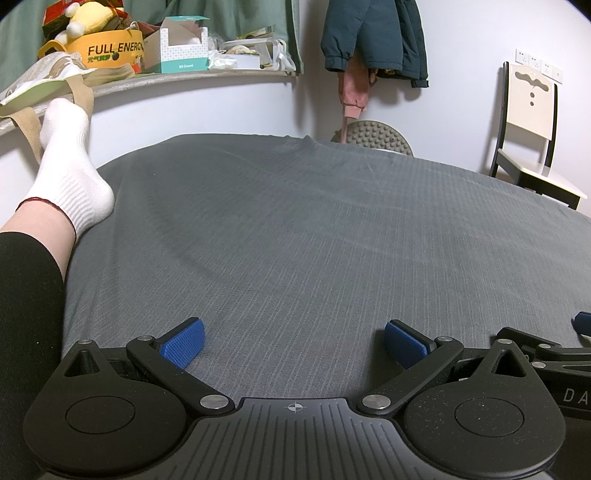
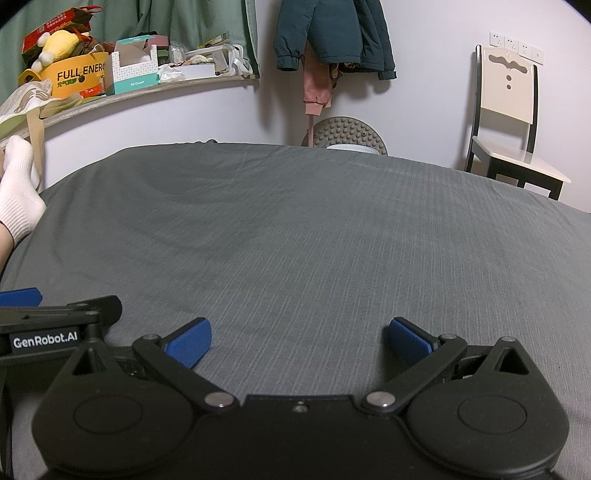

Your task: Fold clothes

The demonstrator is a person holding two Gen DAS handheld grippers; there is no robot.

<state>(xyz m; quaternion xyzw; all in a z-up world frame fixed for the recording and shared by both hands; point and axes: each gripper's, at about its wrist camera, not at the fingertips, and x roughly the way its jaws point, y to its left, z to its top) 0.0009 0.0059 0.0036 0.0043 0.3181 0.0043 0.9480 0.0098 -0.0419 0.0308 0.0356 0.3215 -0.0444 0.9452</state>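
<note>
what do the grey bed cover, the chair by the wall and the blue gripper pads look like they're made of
Grey bed cover: woven fabric, matte, with fine ribbed lines and soft creases.
Chair: probably painted or lacquered wood, with a dark frame and cream back and seat; the seat has a slight sheen.
Blue pads: likely rubber or soft plastic, matte, with a knurled grip texture.

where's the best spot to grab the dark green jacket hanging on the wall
Take the dark green jacket by its cuffed sleeve end, coming from below and in front. That cuff hangs lowest and free of the wall, a bunched edge fingers can close across. Both the left gripper and right gripper are open, over the grey bed sheet.
</note>
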